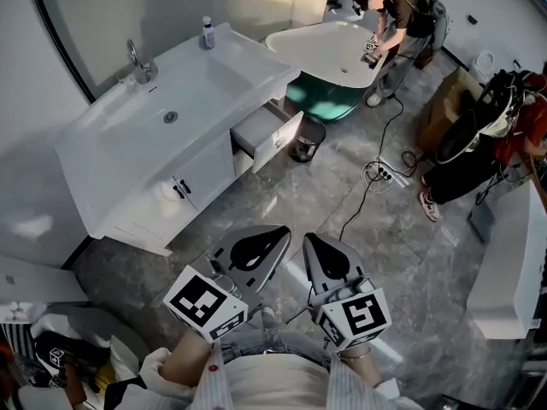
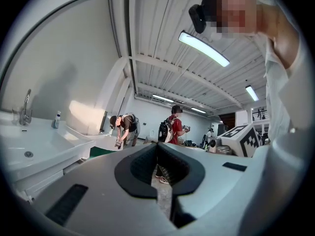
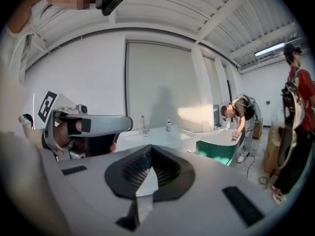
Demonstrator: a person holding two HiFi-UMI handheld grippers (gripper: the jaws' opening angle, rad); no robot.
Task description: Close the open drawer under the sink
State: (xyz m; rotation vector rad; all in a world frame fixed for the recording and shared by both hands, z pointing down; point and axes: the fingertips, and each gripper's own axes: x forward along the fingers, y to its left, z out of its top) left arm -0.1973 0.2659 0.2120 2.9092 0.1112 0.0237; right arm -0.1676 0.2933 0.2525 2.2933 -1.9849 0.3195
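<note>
Left tongs (image 2: 157, 146) pinched together, empty | right tongs (image 3: 150, 151) the same | drawer (image 1: 272, 135) well apart from both, standing open under the far end of the sink (image 1: 184, 92) | its inside mostly hidden beneath the basin top.

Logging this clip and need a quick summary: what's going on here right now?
A person stands back from the white sink cabinet, holding a claw in each hand close to the body. The left claw and right claw are both shut and empty, touching nothing. The cabinet's drawer is pulled out, not yet closed. Another person bends over a bathtub farther back.
</note>
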